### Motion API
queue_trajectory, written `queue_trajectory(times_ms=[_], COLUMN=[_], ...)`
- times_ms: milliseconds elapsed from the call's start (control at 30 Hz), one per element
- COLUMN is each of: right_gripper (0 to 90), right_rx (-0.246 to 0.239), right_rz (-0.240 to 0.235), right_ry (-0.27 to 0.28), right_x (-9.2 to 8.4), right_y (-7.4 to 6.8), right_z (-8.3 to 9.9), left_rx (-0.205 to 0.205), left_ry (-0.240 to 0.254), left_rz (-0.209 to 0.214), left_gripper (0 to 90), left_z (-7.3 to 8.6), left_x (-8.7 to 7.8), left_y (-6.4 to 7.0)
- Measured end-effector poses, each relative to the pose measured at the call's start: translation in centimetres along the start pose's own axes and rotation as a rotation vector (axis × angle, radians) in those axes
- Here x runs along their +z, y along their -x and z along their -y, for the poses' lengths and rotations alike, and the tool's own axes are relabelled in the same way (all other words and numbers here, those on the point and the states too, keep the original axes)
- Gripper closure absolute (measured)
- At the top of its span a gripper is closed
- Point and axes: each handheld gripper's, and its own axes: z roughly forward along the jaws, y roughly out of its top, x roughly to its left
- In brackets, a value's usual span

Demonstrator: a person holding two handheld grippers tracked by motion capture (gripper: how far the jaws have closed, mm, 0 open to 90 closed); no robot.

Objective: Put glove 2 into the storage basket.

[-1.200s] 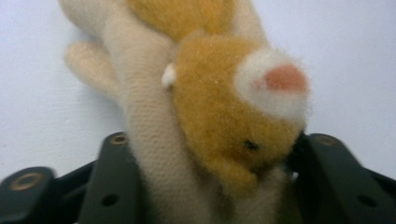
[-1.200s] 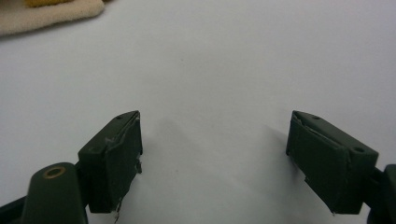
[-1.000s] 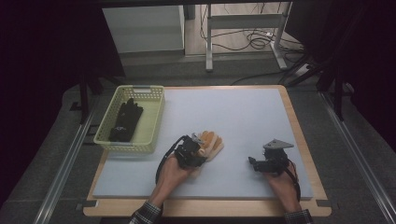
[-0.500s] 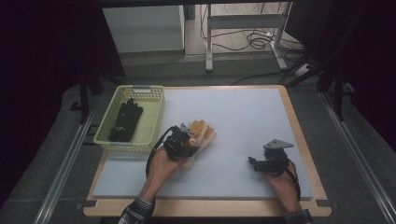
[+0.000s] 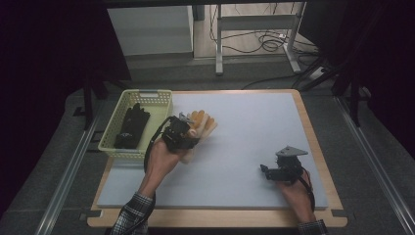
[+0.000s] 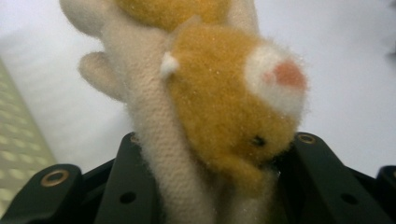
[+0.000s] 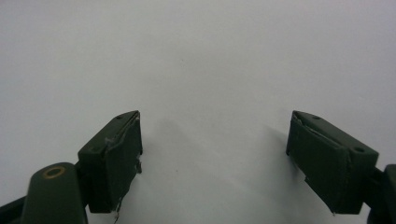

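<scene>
Nearest the camera in the high view, the right gripper rests low on the pale grey table mat, and its own view shows the black jaws spread wide with bare mat between them. Up and to the left, the left gripper has its jaws clamped on the fuzzy cream-and-orange plush glove, holding it just above the mat's left part. The left gripper view puts us right on it: the cream knitted fabric runs down between the two black jaws, pinched there, with an orange furry lump bulging out just above the right jaw, carrying a white patch with a pink spot and a small dark bead. That detail is lost from above, where the glove reads only as orange fingertips fanning away from the hand. Just beyond, on the left edge, sits the pale yellow plastic mesh basket with a black glove lying inside.
</scene>
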Motion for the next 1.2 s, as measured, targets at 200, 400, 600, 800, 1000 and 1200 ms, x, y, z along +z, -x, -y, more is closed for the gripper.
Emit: queue_trajectory(times_ms=[200, 400, 600, 800, 1000, 1200], right_gripper=[18.1, 18.1, 18.2, 18.1, 18.2, 18.2], right_rx=[0.0, -0.001, 0.0, 0.0, 0.001, 0.0], right_rz=[0.001, 0.001, 0.001, 0.001, 0.0, 0.0], right_ry=[0.0, 0.0, 0.002, 0.003, 0.003, 0.003], right_x=[0.0, 0.0, 0.0, 0.0, 0.0, 0.0], right_y=[0.0, 0.0, 0.0, 0.0, 0.0, 0.0], right_z=[0.0, 0.0, 0.0, 0.0, 0.0, 0.0], left_rx=[-0.016, -0.016, -0.023, -0.04, -0.064, -0.093], left_ry=[0.015, 0.018, 0.022, 0.024, 0.022, 0.008], left_rz=[-0.02, -0.05, -0.07, -0.097, -0.143, -0.191], left_gripper=[60.7, 60.5, 60.3, 60.1, 59.9, 59.7], left_z=[-0.7, -1.3, -1.5, -1.5, -1.5, -1.1], left_x=[-1.1, -2.1, -2.8, -3.7, -4.5, -5.1], left_y=[-1.4, -2.4, -3.5, -4.9, -6.7, -8.9])
